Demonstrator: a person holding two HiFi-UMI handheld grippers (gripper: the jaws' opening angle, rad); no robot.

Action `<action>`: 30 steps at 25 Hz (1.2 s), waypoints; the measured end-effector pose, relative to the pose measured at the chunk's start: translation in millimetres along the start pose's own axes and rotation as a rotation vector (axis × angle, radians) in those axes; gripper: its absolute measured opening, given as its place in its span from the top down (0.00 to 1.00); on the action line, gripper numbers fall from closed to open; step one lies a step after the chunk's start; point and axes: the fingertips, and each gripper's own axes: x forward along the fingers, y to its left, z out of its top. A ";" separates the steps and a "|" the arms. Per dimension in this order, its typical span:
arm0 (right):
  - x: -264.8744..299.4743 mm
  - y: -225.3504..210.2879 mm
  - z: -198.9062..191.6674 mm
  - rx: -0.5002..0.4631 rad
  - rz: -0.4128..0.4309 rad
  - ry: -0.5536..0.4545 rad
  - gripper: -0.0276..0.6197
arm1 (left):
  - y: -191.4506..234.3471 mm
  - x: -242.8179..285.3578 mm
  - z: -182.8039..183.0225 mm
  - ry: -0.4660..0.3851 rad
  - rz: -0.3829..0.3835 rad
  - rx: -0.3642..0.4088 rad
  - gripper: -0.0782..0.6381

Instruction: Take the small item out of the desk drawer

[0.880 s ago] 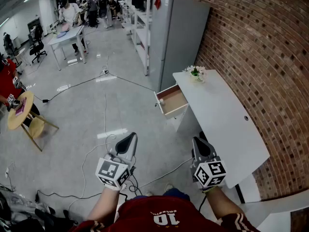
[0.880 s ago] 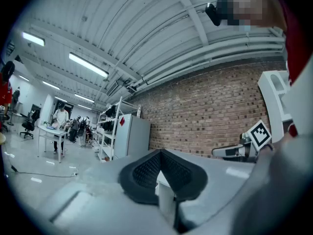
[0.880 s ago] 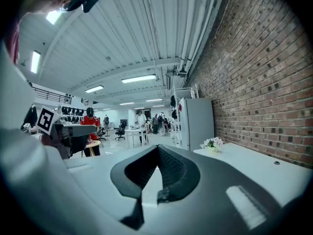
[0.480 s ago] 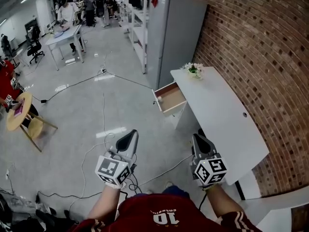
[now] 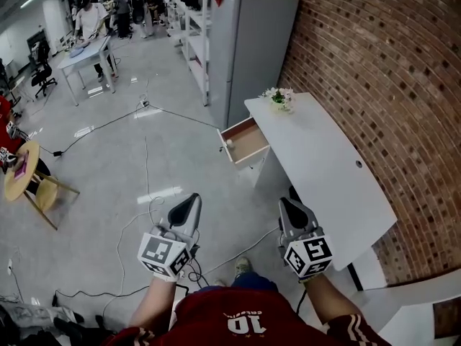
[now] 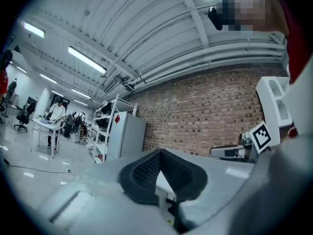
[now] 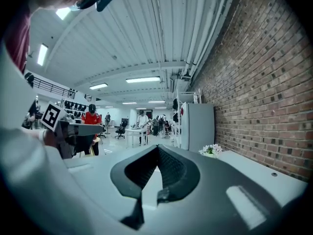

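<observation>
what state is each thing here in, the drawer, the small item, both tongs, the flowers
desk drawer, pulled open
small item, lying inside the drawer near its front, untouched
left tongs, shut, empty, well short of the drawer
right tongs, shut, empty, well short of the drawer
flower pot, upright at the far end of the desk

- The person wears a dark red shirt (image 5: 238, 323) with white print on the front and white-striped sleeves.
- The left gripper (image 5: 187, 204) and right gripper (image 5: 291, 209) are grey, with black ribbed pads (image 6: 145, 168).
- Each carries a white cube (image 5: 164, 254) of black square markers.
</observation>
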 end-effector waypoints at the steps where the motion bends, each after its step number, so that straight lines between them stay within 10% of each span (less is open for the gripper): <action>1: 1.9 -1.7 -0.4 0.002 0.006 0.003 0.96 | 0.0 2.4 -2.7 0.004 -0.001 -0.004 0.89; 30: 172.7 -110.7 -6.7 0.049 0.249 0.011 0.96 | 23.9 203.7 -4.9 0.060 0.042 0.052 0.89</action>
